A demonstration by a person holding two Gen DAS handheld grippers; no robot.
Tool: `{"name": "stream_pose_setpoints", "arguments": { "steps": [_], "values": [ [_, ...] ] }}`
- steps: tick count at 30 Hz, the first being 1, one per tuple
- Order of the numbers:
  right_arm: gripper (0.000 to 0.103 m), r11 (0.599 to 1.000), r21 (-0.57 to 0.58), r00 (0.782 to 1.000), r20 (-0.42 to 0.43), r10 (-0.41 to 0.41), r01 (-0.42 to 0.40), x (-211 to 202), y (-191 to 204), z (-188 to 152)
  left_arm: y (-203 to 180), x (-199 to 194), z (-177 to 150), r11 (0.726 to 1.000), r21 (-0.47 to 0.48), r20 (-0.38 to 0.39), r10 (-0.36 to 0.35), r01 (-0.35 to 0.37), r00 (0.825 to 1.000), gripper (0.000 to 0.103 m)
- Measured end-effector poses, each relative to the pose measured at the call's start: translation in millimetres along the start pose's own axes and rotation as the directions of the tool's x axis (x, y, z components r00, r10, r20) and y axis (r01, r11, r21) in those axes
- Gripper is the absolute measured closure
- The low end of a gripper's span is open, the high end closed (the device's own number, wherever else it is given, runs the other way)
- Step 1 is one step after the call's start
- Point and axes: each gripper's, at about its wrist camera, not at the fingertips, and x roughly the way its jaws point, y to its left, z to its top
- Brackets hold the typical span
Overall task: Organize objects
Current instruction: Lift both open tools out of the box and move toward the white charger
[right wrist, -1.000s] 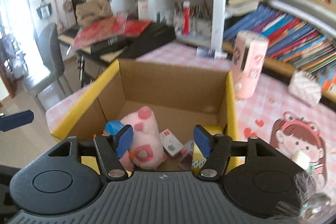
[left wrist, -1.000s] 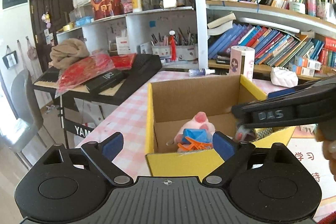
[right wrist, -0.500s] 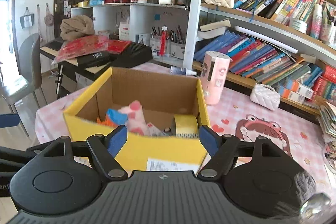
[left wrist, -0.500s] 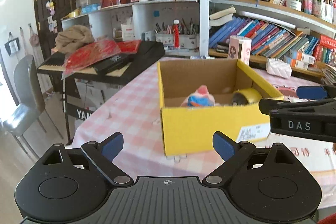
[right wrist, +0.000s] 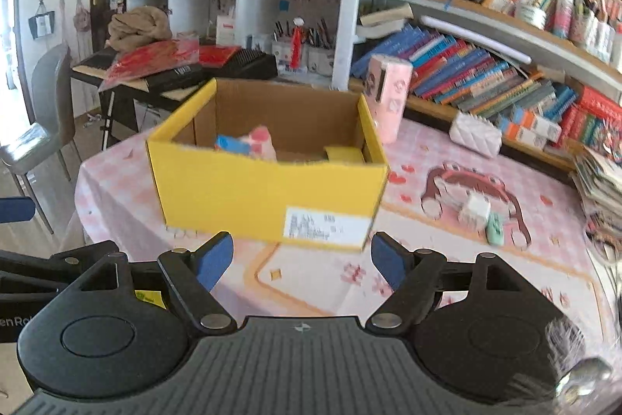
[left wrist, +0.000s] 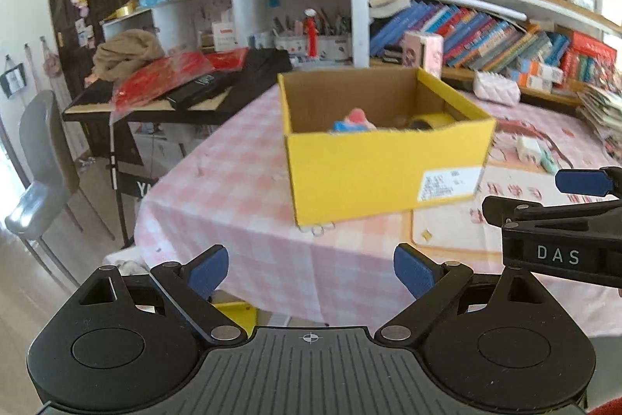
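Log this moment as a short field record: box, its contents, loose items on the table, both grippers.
box: yellow cardboard box, open top, on the pink checked tablecloth
contents: pink plush toy, yellow tape roll
loose items: white cube, green item, right of box
left gripper: open, empty
right gripper: jaws opening, empty
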Motion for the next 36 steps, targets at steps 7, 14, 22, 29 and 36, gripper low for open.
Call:
{"name": "stream_pose_setpoints", "arguments": {
  "steps": [7,14,22,29,36],
  "values": [
    [0.023,0.996,0.074,0.997,-0.059,-0.051,0.056,-12.3,-17.6,-25.2,-23.4,-2.3,-8.8,0.995,0.076,-0.02,-0.068,0.069,0.997,0.009],
    [0.021,0.979,0.147,0.987,-0.09,-0.129,0.141,-23.2,-44.9,-39.8,-52.2,1.4,-5.8,0.977,0.151,-0.028,-0.145,0.148,0.989,0.009],
    [0.02,0.954,0.198,0.972,-0.116,-0.205,0.225,-31.2,-74.0,-47.6,-83.5,10.0,4.2,0.954,0.205,-0.031,-0.218,0.22,0.975,0.009],
    [0.02,0.929,0.224,0.953,-0.137,-0.269,0.295,-35.9,-105.1,-53.1,-120.4,20.9,12.2,0.926,0.245,-0.043,-0.287,0.288,0.957,0.009],
    [0.02,0.901,0.258,0.935,-0.17,-0.312,0.348,-31.8,-140.7,-57.0,-153.5,35.7,20.9,0.904,0.273,-0.06,-0.326,0.33,0.943,0.009]
  ]
}}
